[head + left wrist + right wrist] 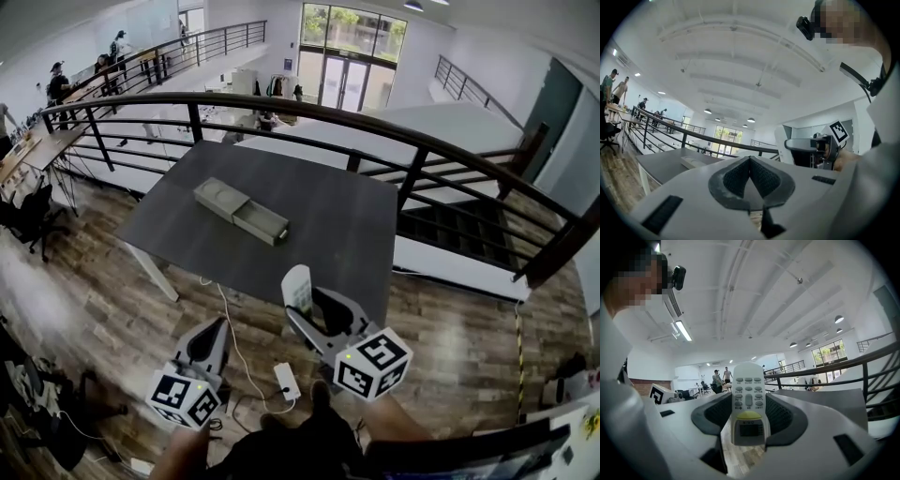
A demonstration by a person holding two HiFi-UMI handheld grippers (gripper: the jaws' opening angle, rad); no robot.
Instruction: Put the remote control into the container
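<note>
**A:** Black pads point(736, 178) on your left gripper point(750, 159) meet tip to tip, closed on nothing. From the head view it hangs low at the left, over the wood floor point(103, 300), short of the near edge of the table point(337, 234).

**B:** And the container?

**A:** Further in and a little to the right. The grey container point(241, 212) lies flat on the dark table, left of the middle, with its drawer point(264, 225) pulled out at the right-hand end. It's well apart from both of your grippers, and nothing touches it.

**B:** The remote, then?

**A:** It's in your right gripper point(314, 305). That gripper's own view shows the jaws clamped on the white remote point(748, 399), one pad on each long side. The display end and its yellow button sit between the pads, and the rows of grey buttons stick out past the jaw tips. From the head view the remote's tip shows against the table's near edge, so the remote is not yet in the container. You hold this gripper just right of the left one and a bit further forward
</note>
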